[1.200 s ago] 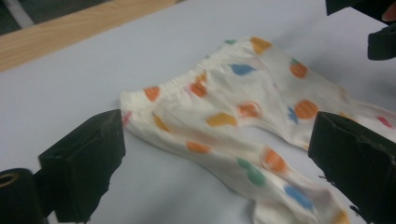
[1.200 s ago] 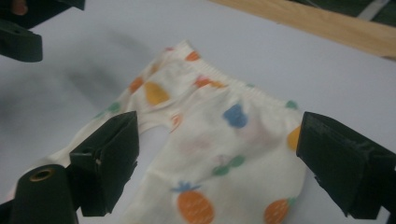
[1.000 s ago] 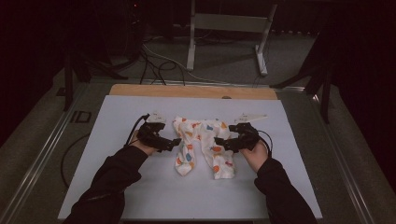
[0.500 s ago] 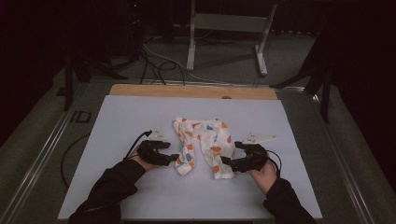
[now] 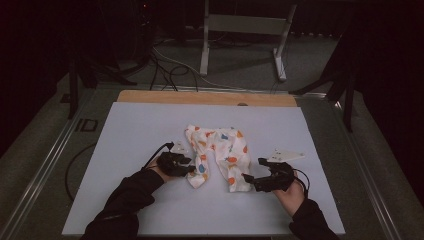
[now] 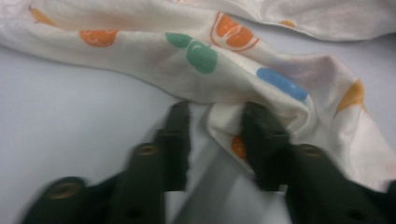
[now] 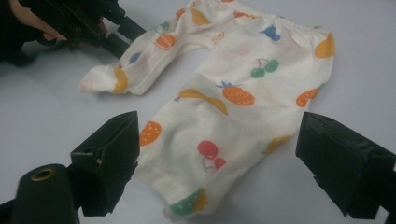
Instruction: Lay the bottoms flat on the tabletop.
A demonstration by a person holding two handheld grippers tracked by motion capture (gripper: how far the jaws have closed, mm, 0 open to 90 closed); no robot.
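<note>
Fruit-print baby trousers lie crumpled mid-table — light, limp cloth, best pinched at a leg hem — left gripper and right gripper both spread, straddling fabric.

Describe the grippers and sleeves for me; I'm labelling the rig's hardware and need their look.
Both grippers are black, each with two blocky black jaws. The left gripper trails a black cable and carries a small grey three-cornered plate. The right gripper has a larger grey plate on top and a black cable looping beside it. Its jaws show brass-coloured eyelets near the base. The person wears long black sleeves.
</note>
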